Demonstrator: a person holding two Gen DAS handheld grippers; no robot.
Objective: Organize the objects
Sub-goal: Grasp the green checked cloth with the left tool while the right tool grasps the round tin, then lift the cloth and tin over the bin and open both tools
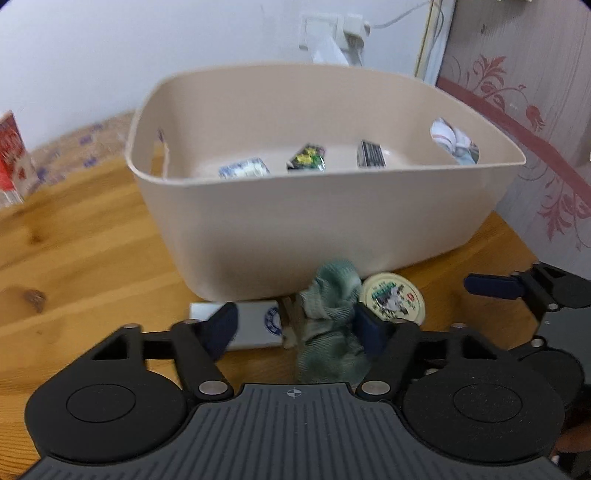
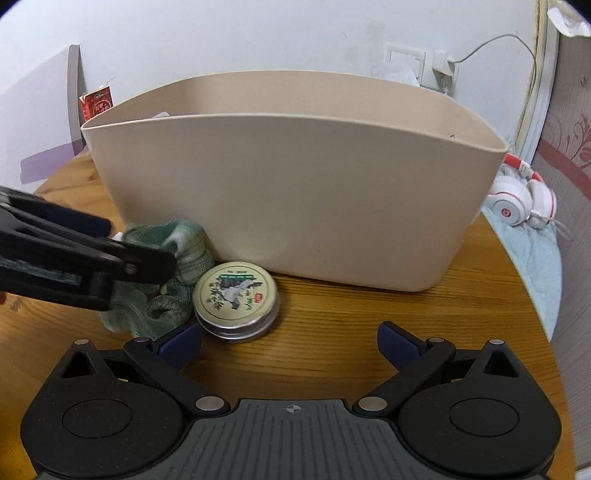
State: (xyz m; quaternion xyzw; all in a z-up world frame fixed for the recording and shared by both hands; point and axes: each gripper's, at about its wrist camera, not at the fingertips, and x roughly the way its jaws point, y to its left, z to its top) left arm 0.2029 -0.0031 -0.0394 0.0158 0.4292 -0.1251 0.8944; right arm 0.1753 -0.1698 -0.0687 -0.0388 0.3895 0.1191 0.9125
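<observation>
Walls (image 2: 184,33) of plain white back the round wooden table (image 2: 369,317) we work on. At far left stands a red carton (image 2: 96,104). Next, our left gripper (image 1: 295,325) has its jaws spread around a crumpled green cloth (image 1: 328,314), not yet closed on it; a white box (image 1: 255,328) lies beneath. A round tin (image 2: 236,295) sits just beside the cloth, before the beige bin (image 2: 295,192) holding small packets. Our right gripper (image 2: 290,343) hovers with jaws parted, holding nothing. Rightmost, white headphones (image 2: 517,201) rest on a blue towel (image 2: 532,258) near floral wallpaper (image 2: 569,147).
</observation>
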